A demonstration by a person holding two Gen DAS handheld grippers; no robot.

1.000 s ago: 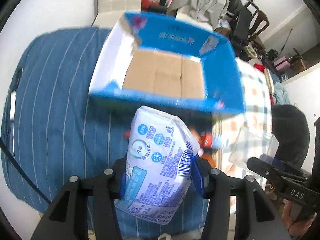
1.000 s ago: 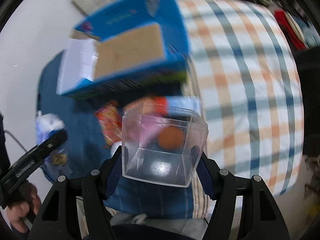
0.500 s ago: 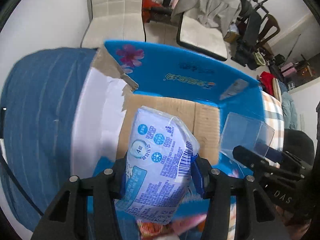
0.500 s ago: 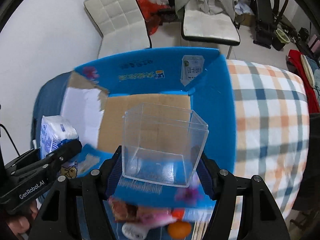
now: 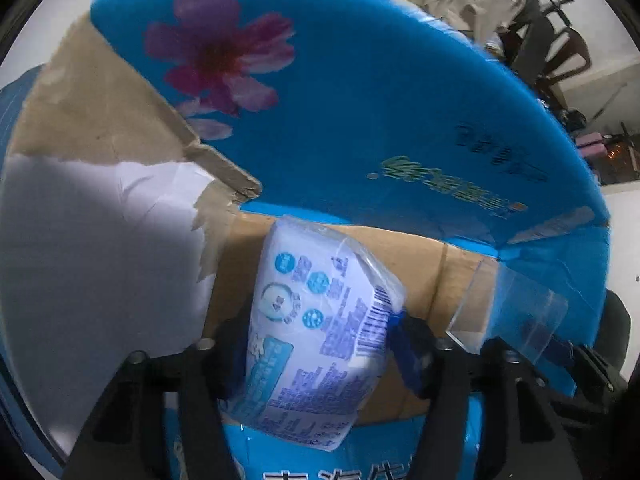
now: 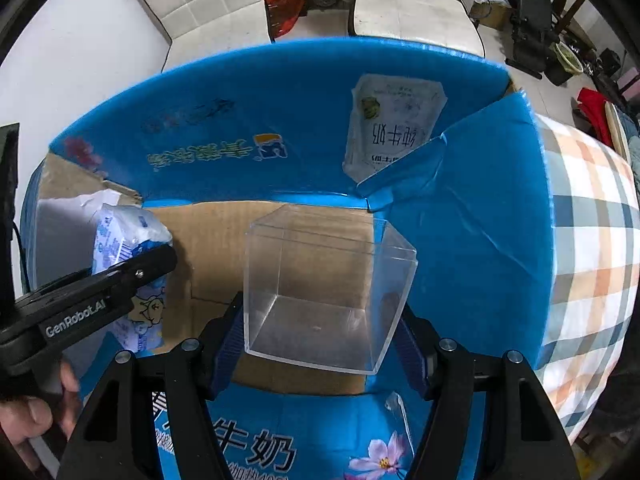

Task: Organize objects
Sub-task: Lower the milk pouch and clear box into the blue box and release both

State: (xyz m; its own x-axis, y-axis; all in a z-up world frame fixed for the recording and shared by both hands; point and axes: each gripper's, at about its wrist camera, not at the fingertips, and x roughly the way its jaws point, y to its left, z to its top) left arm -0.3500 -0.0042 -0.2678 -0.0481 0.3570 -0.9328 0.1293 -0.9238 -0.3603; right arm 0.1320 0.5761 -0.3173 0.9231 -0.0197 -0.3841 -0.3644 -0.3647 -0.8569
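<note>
The left tongs [image 5: 320, 344] grip a tissue pack [image 5: 316, 332] and the right tongs [image 6: 320, 336] grip a clear container [image 6: 324, 292], both at frame center inside the blue box [image 6: 460, 240], probably for dropping there.

White quilted chairs [image 6: 208, 4], pale floor [image 6: 72, 64], plaid bedspread [image 6: 592, 240] at right.

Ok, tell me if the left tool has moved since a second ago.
Yes. The left tool, shut on the tissue pack, has advanced toward the blue box; it was short of the near wall before and now reaches over the cardboard floor.
</note>
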